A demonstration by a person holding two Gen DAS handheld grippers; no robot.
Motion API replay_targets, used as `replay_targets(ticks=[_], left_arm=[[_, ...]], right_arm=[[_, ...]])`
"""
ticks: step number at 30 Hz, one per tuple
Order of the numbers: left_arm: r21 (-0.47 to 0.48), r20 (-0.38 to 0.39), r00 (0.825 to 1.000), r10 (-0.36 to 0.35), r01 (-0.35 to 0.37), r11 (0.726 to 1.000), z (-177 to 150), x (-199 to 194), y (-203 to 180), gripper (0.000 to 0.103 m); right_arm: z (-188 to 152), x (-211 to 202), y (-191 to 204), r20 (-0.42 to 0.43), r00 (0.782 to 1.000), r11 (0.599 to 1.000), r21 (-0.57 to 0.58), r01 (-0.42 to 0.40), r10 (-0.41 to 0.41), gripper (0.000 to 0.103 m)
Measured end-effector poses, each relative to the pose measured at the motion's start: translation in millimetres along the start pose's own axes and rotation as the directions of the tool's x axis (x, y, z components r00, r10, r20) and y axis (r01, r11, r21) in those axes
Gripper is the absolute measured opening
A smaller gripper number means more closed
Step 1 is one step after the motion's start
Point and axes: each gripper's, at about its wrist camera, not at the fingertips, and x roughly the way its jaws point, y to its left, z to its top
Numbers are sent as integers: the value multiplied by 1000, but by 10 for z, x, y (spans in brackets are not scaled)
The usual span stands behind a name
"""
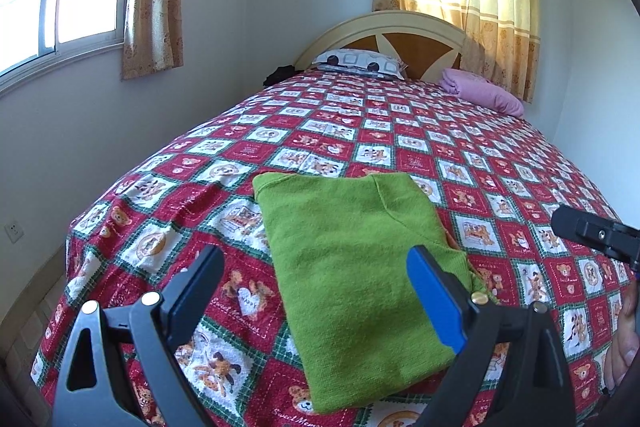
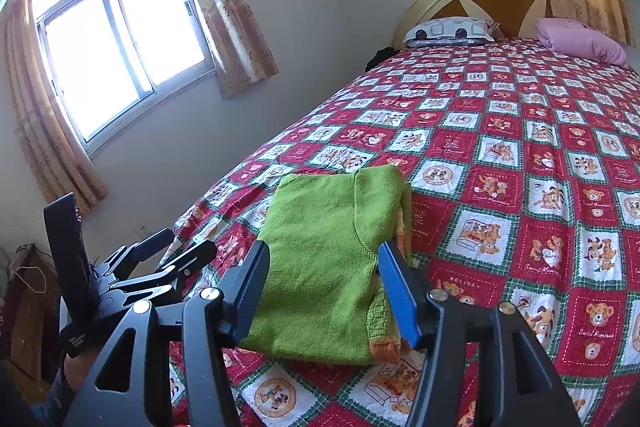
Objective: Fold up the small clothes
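1. Left wrist view: the left gripper [image 1: 316, 291], fingers spread and holding nothing, hangs above a folded green knitted sweater [image 1: 356, 267] lying near the foot of the teddy-bear bedspread [image 1: 520, 187].
2. Right wrist view: the right gripper [image 2: 324, 291], also spread and holding nothing, frames the sweater's orange-trimmed hem [image 2: 386, 345]. A one-layer pinch could undo the fold.

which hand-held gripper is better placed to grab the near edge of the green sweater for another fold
Right, probably. The right hand-held gripper is open with the green sweater near edge between its fingers. The left hand-held gripper is open too, but appears higher above it.
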Motion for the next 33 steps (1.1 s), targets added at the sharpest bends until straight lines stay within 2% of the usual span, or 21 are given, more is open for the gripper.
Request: replay_targets(ticks=[16, 20, 33], left_arm=[[13, -7, 1000, -3, 3, 1000, -5, 26, -5, 103], [27, -12, 1000, -29, 29, 999, 11, 14, -19, 103], [4, 34, 999, 33, -33, 999, 121, -78, 124, 103]], right_arm=[[-45, -26, 31, 17, 1000, 1000, -3, 6, -6, 63], [-36, -48, 23, 29, 1000, 1000, 1, 8, -8, 63], [-35, -91, 64, 42, 999, 1000, -9, 6, -5, 64]])
